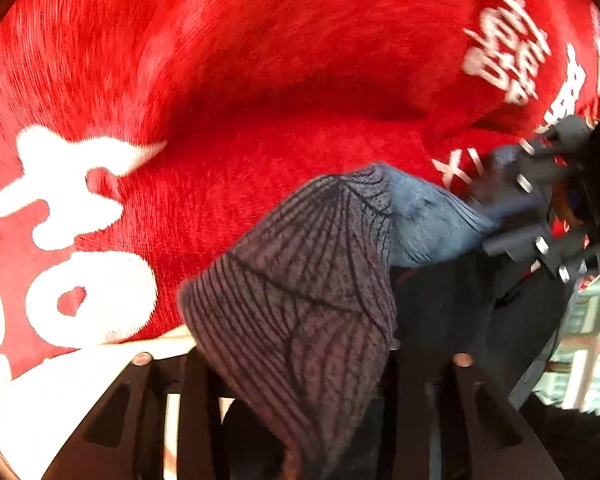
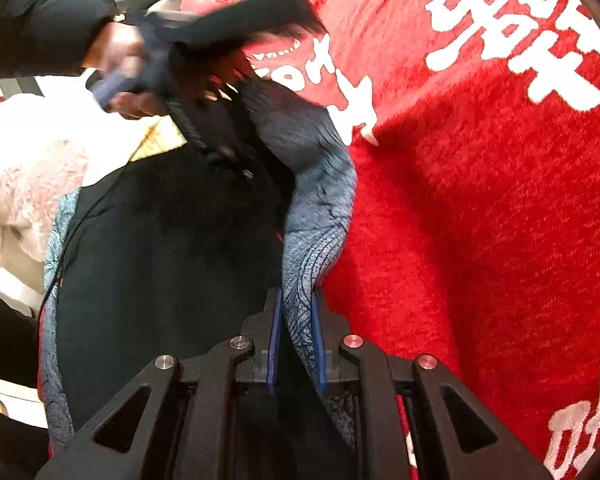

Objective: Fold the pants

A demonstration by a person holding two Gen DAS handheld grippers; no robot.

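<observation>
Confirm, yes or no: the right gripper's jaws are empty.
No: the right gripper is clamped on a fold of the blue patterned pants, cloth pinched between its blue pads.

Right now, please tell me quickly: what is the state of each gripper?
Left gripper: closed on the pants.
Right gripper: closed on the pants, its blue fingers pressing the fabric.

1. Bright, even light; the red carpet glows strongly saturated.
2. A soft shadow lies on it beside the hanging pants.
3. The far gripper and the carpet's upper pile are smeared by motion blur in the left view.
4. Fisheye bending and dark corners frame both views.
</observation>
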